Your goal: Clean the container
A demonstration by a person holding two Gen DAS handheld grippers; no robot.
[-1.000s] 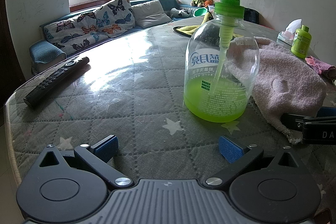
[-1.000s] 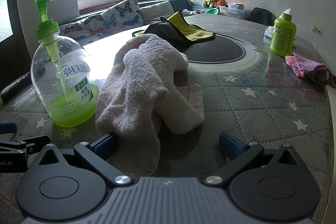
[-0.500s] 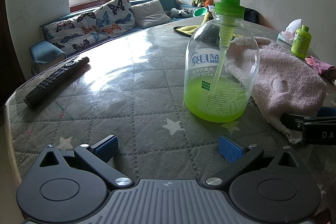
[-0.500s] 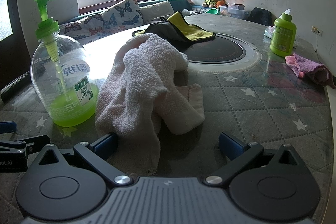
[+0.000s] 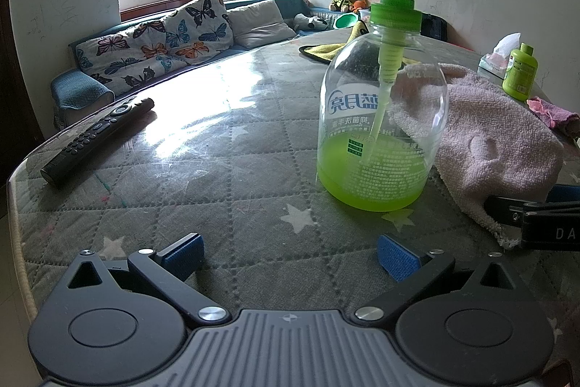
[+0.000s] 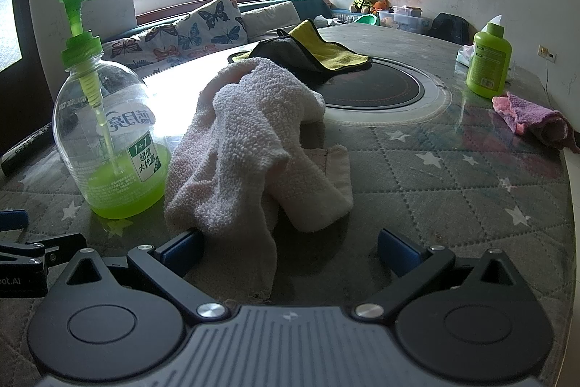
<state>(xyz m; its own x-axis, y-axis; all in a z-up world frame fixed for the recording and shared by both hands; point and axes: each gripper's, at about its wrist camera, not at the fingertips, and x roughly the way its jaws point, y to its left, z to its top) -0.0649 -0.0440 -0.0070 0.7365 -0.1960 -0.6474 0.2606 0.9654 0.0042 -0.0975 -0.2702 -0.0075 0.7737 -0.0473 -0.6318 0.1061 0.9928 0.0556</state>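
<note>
Cleaning not yet begun: pump bottle [image 5: 380,133] stands right of centre, pink towel [image 6: 246,140] bunched just beside it. Left gripper [image 5: 290,252] and right gripper [image 6: 288,247] both spread, empty. Next, probably, right closes on towel's near edge.

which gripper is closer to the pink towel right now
Right. The right gripper has a fold of the pink towel lying between its open jaws. The left gripper sits open farther off, facing the pump bottle, with the towel off to its right.
</note>
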